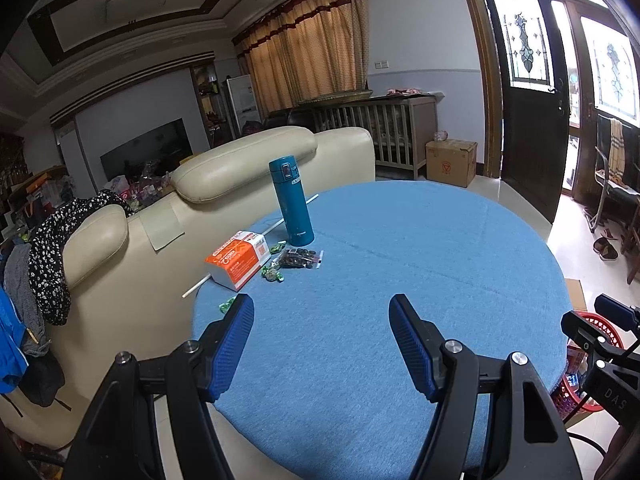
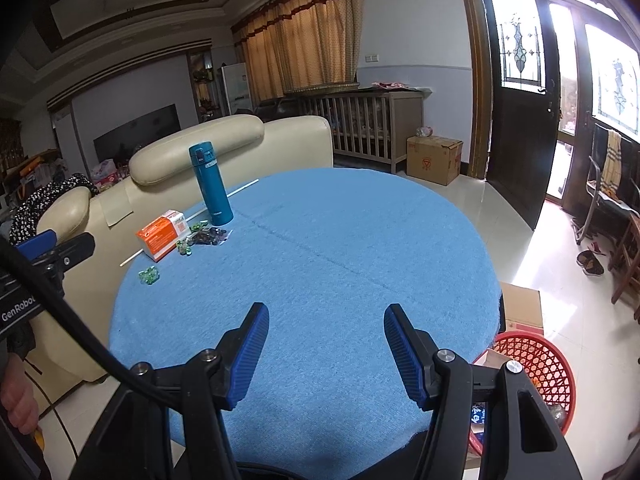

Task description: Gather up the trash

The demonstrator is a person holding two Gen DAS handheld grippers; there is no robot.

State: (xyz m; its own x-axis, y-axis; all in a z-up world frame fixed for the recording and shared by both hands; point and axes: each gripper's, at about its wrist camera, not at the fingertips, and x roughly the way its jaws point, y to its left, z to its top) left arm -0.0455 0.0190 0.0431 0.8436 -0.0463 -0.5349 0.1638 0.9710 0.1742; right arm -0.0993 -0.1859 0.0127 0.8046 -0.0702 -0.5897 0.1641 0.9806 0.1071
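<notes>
— Looking through the left wrist camera, I have the left gripper (image 1: 322, 308) low in the frame with its blue pads standing apart and only bare blue tablecloth (image 1: 400, 248) between them. It grips nothing.

— And the right one?

— Same story: in its own view the right gripper (image 2: 326, 316) sits at the bottom centre, fingers spread, empty, over the near part of the round table. In the left view I also catch it at the far right edge, in front of the red basket.

— Where is the trash?

— It is clustered left of centre in both views. Green candy wrappers (image 2: 149, 275) lie loose on the cloth, one pair nearest the table edge, more (image 2: 185, 247) just beside the orange and white carton (image 2: 162, 234). A small clear bag of dark pieces (image 2: 210, 237) lies right of the carton, at the foot of an upright teal thermos bottle (image 2: 210, 184). A thin white stick (image 2: 190, 220) runs diagonally behind the carton and bottle, its lower end poking past the table edge.

— And somewhere to put it?

— A red mesh basket (image 2: 536, 364) stands on the floor at the lower right of the right view, beside the table, with some wrappers already inside. A cream leather sofa (image 2: 224, 140) backs onto the table's left side.
</notes>
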